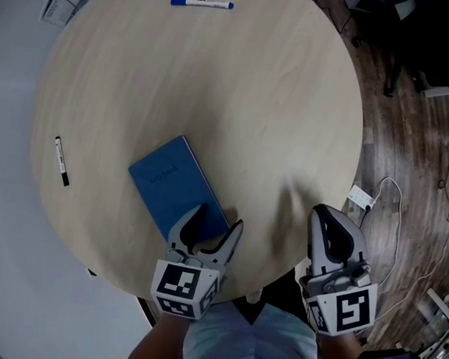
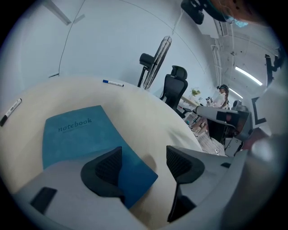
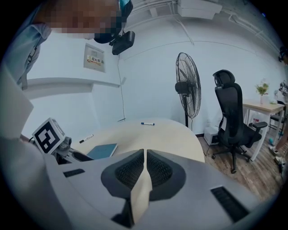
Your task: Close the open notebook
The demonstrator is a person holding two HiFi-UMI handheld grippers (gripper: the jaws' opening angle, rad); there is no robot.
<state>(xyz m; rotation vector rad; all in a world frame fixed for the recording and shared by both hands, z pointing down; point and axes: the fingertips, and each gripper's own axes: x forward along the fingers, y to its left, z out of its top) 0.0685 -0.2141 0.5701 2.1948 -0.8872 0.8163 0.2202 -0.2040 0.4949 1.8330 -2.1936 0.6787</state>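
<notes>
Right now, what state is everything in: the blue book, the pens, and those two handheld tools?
Notebook: closed, cover up, flat on the table.
Left gripper: jaws apart over the notebook's near corner, gripping nothing.
Right gripper: jaws together, empty, at the table's near edge.
Blue marker: lying flat at the far edge.
Black marker: lying flat on the left.

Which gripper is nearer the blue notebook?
Left. The left gripper is open over a corner of the notebook; the right gripper is shut, well off to its right.
</notes>
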